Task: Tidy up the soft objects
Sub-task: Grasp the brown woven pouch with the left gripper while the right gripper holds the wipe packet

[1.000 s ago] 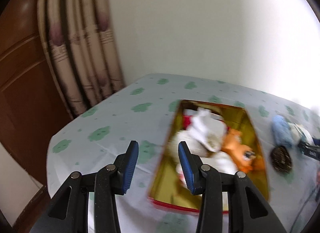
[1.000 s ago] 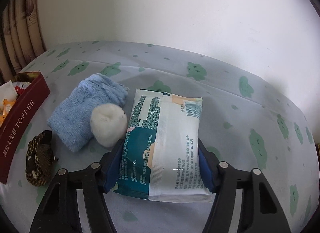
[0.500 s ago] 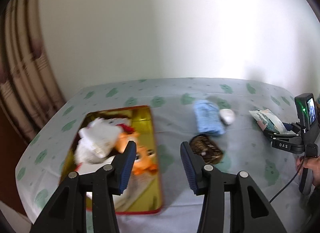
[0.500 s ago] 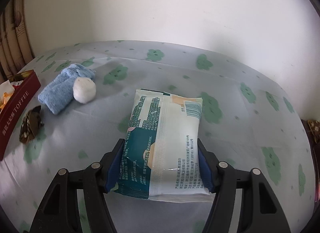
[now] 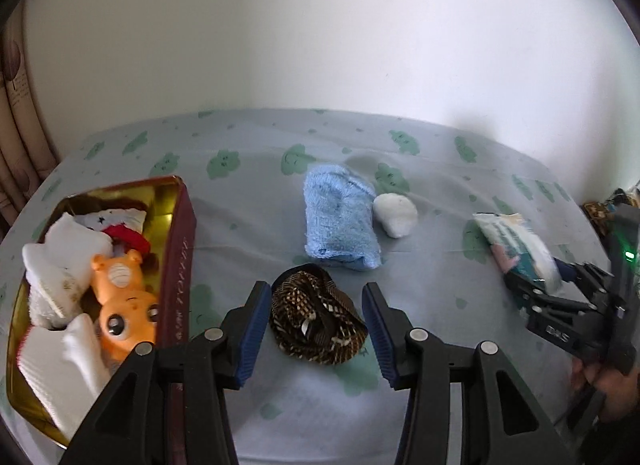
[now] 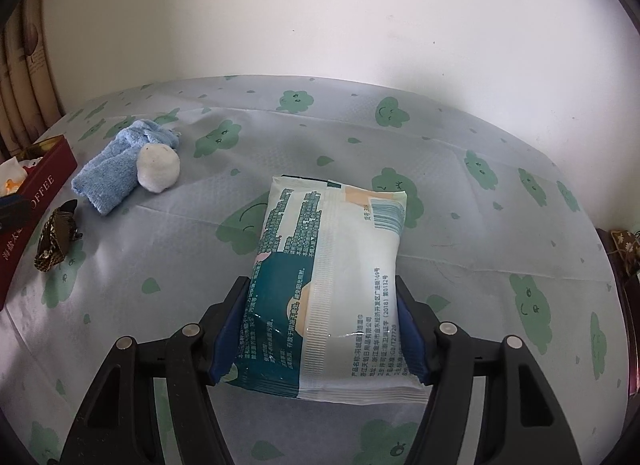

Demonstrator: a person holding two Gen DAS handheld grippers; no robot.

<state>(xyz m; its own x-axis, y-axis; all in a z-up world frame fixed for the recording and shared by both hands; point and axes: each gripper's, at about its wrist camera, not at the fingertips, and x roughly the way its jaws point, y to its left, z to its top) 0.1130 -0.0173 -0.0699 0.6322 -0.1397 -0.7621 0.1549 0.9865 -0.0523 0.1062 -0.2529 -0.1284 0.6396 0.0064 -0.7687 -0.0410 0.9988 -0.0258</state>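
**Left claw swung from tin to pouch; right claw holds the packet**

The bench (image 5: 440,193), under a cloth with green clouds, carries everything. The left claw (image 5: 314,329) has been swung away from above the tin (image 5: 182,249) and is now framed around the dark patterned pouch (image 5: 316,317), its jaws widened in the last second and standing apart with nothing pressed between them. By that, the pouch is judged the next item to be picked up. The tin, at the bench's left edge, is already filled with white cloths and an orange toy (image 5: 120,297), so little room is left.

The right claw (image 6: 320,329) has been drawn back toward the right side of the bench and is clamped on the wipes packet (image 6: 332,277), which is held clear of the cloth.

Beyond the pouch a blue towel (image 5: 340,221) lies rolled, with a white ball (image 5: 396,213) touching its right side. Neither blocks the pouch. The tin wall stands just beside the left jaw and could be struck.
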